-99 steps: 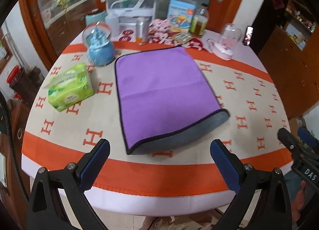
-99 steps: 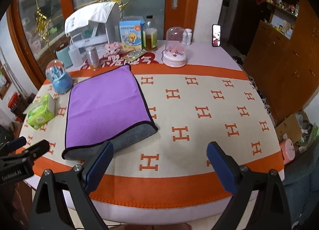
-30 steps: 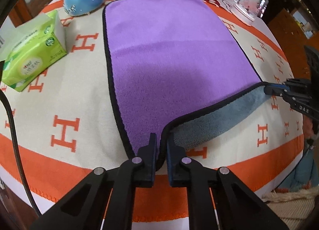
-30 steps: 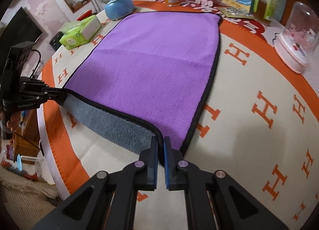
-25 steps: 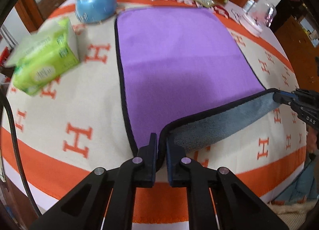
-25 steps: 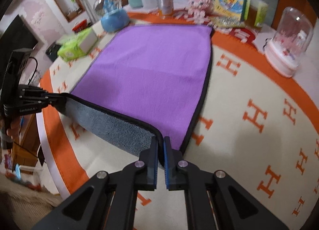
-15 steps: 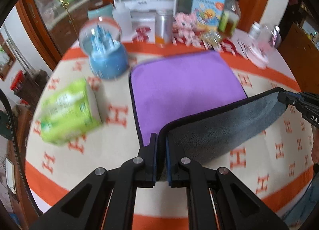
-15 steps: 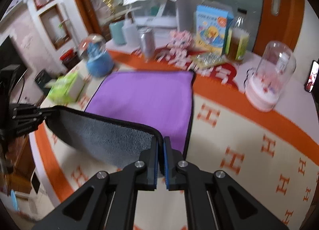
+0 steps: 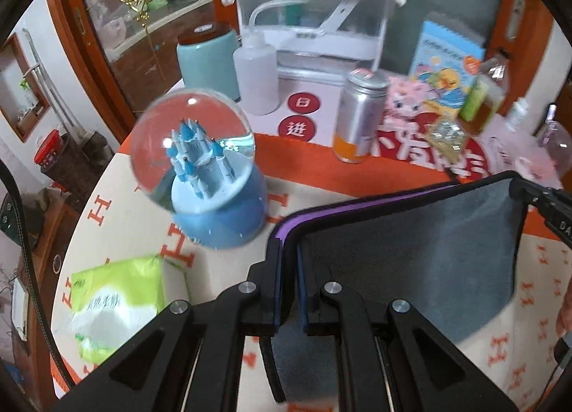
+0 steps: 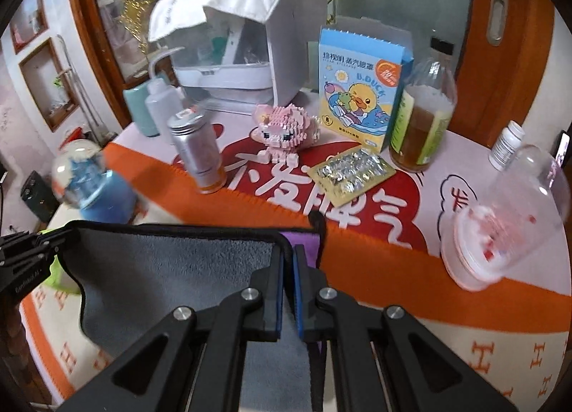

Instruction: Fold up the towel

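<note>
Left wrist view: left gripper (image 9: 289, 262) and right gripper (image 10: 288, 265) each pinched on a corner of the purple-and-grey black-edged microfibre towel (image 9: 411, 244), lifted edge stretched crosswise between them, far hem just ahead on the orange-bordered tablecloth (image 10: 375, 247).

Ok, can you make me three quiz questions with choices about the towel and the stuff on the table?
1. Where is the snow globe?
A. left of the towel
B. on top of the towel
C. under the table

2. What colour is the towel side facing the cameras?
A. yellow
B. grey
C. red

3. What is the left gripper doing?
A. hanging open
B. holding a bottle
C. clamped on a towel corner

Answers:
1 A, it stands beside the towel's left edge.
2 B, grey shows, with a purple strip behind.
3 C, as is the right gripper.
</note>
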Motion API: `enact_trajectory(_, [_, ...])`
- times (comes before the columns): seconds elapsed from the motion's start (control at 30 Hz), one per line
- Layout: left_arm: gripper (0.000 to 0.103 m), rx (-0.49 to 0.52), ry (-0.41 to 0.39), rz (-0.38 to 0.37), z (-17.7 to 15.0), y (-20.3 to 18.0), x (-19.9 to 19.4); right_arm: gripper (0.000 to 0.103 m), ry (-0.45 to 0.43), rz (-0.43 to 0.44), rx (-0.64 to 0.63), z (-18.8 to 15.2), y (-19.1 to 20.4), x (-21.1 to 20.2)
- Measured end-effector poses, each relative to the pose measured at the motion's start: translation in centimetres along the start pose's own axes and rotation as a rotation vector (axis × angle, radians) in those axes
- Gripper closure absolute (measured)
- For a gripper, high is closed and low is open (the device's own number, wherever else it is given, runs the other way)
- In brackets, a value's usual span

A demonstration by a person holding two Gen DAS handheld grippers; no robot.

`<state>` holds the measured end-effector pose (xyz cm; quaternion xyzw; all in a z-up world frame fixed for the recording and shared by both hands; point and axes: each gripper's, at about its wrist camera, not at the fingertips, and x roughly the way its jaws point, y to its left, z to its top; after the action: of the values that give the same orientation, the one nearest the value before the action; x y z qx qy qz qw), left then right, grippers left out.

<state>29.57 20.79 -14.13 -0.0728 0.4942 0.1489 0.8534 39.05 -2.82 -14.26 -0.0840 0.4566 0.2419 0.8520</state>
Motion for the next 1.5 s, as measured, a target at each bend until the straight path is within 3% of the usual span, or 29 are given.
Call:
enact_trajectory(0.27, [0.097, 0.030, 0.066, 0.069, 0.4, -0.6, 6.2, 0.099, 0.076, -0.055, -0.006, 0.1, 0.4, 5.7])
enact_trajectory(0.73, [0.092, 0.060, 0.066, 0.158, 0.3, -1.8, 9.4, 0.097, 0.106, -0.125, -0.083, -0.5, 1.5, 9.0])
enact_trajectory(0.83, [0.079, 0.062, 0.054, 0.161, 0.3, -1.8, 8.9, 0.087, 0.099, -0.120, -0.068, -0.4, 1.3, 8.5])
enact_trajectory(0.9, [0.071, 0.055, 0.050, 0.151, 0.3, -1.8, 8.3, 0.073, 0.092, -0.119, -0.052, -0.3, 1.0, 8.0])
enact_trajectory(0.97, [0.059, 0.051, 0.040, 0.153, 0.3, -1.9, 7.5, 0.069, 0.079, -0.120, -0.039, -0.3, 0.7, 7.1])
enact_trajectory(1.03, [0.048, 0.057, 0.020, 0.152, 0.2, -2.1, 6.6, 0.069, 0.073, -0.125, -0.034, -0.3, 0.5, 6.3])
enact_trajectory(1.2, [0.041, 0.076, -0.006, 0.132, -0.3, -2.8, 3.9, 0.069, 0.066, -0.111, -0.006, -0.5, 0.1, 4.2])
enact_trajectory(1.37, [0.024, 0.081, -0.026, 0.103, -1.4, -3.4, 0.5, 0.069, 0.060, -0.097, -0.001, -1.7, 0.6, 1.3])
enact_trajectory(1.5, [0.021, 0.097, -0.042, 0.078, -2.5, -4.1, -1.9, 0.069, 0.055, -0.084, 0.008, -3.1, 1.0, -1.2])
